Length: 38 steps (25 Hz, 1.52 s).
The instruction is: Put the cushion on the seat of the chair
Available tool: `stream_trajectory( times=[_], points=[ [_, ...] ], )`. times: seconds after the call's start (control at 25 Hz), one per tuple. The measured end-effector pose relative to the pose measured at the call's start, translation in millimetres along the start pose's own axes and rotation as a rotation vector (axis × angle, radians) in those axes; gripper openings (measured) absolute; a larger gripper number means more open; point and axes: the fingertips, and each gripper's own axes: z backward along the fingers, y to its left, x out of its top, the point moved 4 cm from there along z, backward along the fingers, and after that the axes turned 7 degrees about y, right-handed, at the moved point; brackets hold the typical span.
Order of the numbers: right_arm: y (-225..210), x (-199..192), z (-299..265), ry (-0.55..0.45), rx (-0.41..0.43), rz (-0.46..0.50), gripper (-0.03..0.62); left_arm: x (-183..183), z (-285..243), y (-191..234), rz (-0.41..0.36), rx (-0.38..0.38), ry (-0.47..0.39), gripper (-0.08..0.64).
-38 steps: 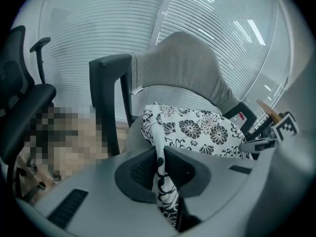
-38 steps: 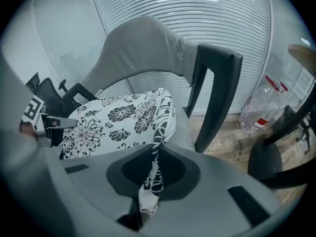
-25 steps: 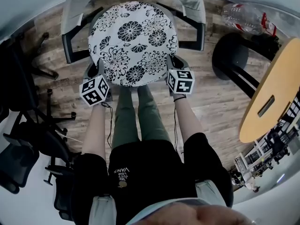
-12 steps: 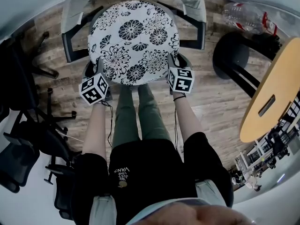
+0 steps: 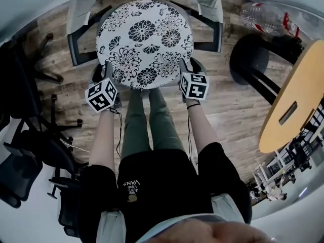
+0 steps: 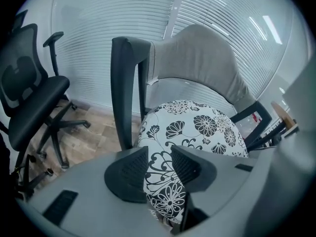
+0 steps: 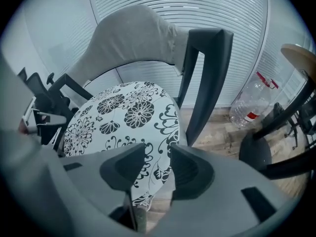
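A round white cushion (image 5: 144,44) with black flowers lies on the seat of a grey chair (image 5: 77,14) with dark armrests. My left gripper (image 5: 105,71) is at the cushion's near left edge and my right gripper (image 5: 186,67) at its near right edge. In the left gripper view the cushion (image 6: 195,127) has its rim between the jaws of the left gripper (image 6: 159,166), which are opening. In the right gripper view the cushion (image 7: 118,115) likewise dips its rim between the opening jaws of the right gripper (image 7: 157,168). The pads stand apart from the fabric.
A big clear water bottle (image 5: 264,17) lies on the wood floor at the right, beside a black round base (image 5: 250,59) and a round wooden table (image 5: 293,100). Black office chairs (image 5: 25,156) crowd the left. Glass with blinds (image 6: 98,23) stands behind the chair.
Both pairs of jaws have spread wider around the cushion's rim. The cushion has settled slightly further back on the seat. Both hands have stayed about where they were.
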Motion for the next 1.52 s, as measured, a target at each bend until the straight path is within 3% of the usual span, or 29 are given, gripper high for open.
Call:
stream_trajectory(
  times=[0.12, 0.16, 0.2, 0.24, 0.44, 0.96, 1.52],
  points=[
    [2, 2, 5, -0.007, 0.007, 0.01, 0.123, 0, 2, -4, -0.03, -0.007, 0.017, 0.134],
    [4, 4, 7, -0.011, 0.01, 0.026, 0.034, 1, 4, -6, -0.048, -0.007, 0.015, 0.093],
    [6, 5, 9, -0.015, 0.015, 0.041, 0.024, 3, 6, -7, -0.066, -0.007, 0.008, 0.03],
    [7, 6, 10, -0.018, 0.022, 0.051, 0.018, 4, 8, -9, -0.082, -0.009, -0.002, 0.015],
    [11, 10, 11, -0.032, 0.039, 0.058, 0.017, 10, 8, -16, -0.093, -0.046, -0.013, 0.011],
    [17, 28, 24, -0.08, 0.046, 0.059, 0.017, 26, 21, -26, -0.088, -0.059, -0.044, 0.011],
    [43, 77, 106, -0.215, 0.096, 0.082, 0.017, 72, 96, -65, -0.104, -0.093, -0.151, 0.011]
  ],
)
